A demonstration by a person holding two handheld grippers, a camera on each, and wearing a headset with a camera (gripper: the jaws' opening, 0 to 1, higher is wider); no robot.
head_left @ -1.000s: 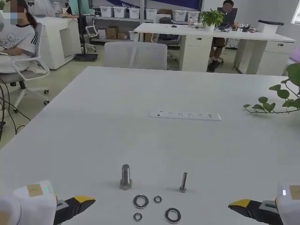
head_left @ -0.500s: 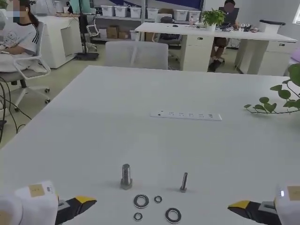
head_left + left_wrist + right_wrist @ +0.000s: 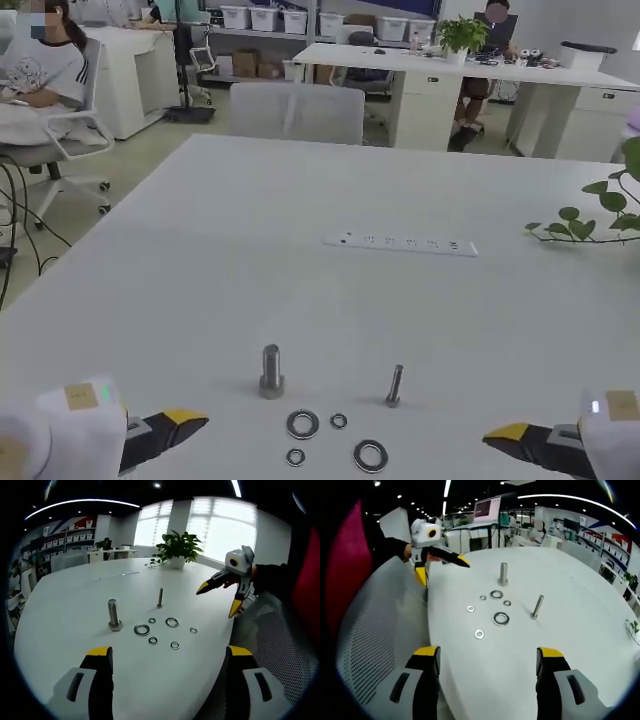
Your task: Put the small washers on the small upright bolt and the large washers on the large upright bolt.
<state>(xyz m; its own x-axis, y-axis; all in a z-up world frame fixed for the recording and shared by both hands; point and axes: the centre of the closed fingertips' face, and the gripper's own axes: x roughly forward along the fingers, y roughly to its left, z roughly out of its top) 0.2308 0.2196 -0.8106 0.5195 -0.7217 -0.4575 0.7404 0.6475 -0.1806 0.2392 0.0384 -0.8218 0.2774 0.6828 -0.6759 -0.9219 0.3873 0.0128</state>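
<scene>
Nothing on the table (image 3: 300, 230) has moved since a second ago. The head camera has tipped a bit, so the whole picture sits a little differently. Both grippers are in the same low corners as before.

The big bolt (image 3: 271, 372) stands straight up on its wide head. It is grey and thick, with grooves up its side. The small bolt (image 3: 396, 386) stands up too, and it is thin and shorter. Six shiny rings lie flat on the table. Two are large washers (image 3: 142, 629) and four are small washers (image 3: 153, 640). Both bolts are bare.

The left gripper (image 3: 168, 651) has its jaws spread wide and holds nothing. The washers lie ahead of it, and the two bolts stand just past them, with the big bolt more to its left side. The right gripper (image 3: 489, 652) is spread wide too, with nothing in it. It points at the same rings from the other side, so the bolts and washers sit between the two grippers, apart from both.

Farther out, well past the bolts, lies a long white power strip (image 3: 400, 244). A leafy plant (image 3: 600, 210) hangs over the table edge on the right gripper's side.
</scene>
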